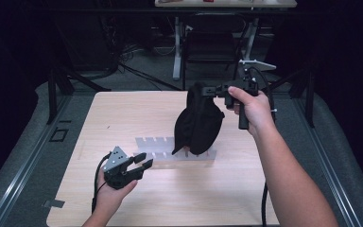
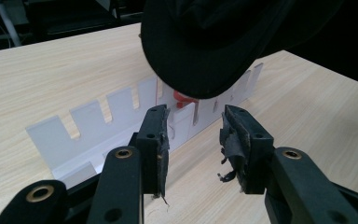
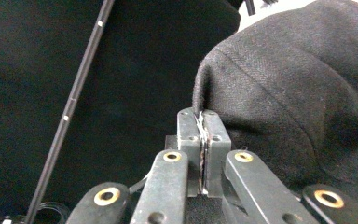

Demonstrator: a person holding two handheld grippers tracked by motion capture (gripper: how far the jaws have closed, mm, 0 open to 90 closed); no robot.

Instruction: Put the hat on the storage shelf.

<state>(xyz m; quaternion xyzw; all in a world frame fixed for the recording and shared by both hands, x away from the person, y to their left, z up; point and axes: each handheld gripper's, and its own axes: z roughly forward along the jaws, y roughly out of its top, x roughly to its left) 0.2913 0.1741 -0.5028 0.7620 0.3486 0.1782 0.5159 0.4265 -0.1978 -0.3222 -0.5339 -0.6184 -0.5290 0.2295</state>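
Note:
A black cloth hat (image 1: pixel 198 120) hangs over the middle of the wooden table (image 1: pixel 123 109), its lower edge just above a flat white slotted rack (image 1: pixel 156 142). My right gripper (image 1: pixel 204 89) is shut on the hat's top edge (image 3: pixel 298 93), jaws pressed together on the fabric (image 3: pixel 203 115). My left gripper (image 1: pixel 143 161) stands open near the rack's left end, nothing between its fingers. In the left gripper view, the open left gripper (image 2: pixel 193 122) points at the rack (image 2: pixel 93 116). There the hat (image 2: pixel 214 42) hangs over a small red-orange piece (image 2: pixel 182 98).
A black chair (image 1: pixel 210 45) and a white-legged table (image 1: pixel 177 52) stand beyond the far edge. Grey floor and metal rails (image 1: pixel 23 156) flank the table. Cables trail from both grippers; the right one (image 1: pixel 265 198) drops past the near edge.

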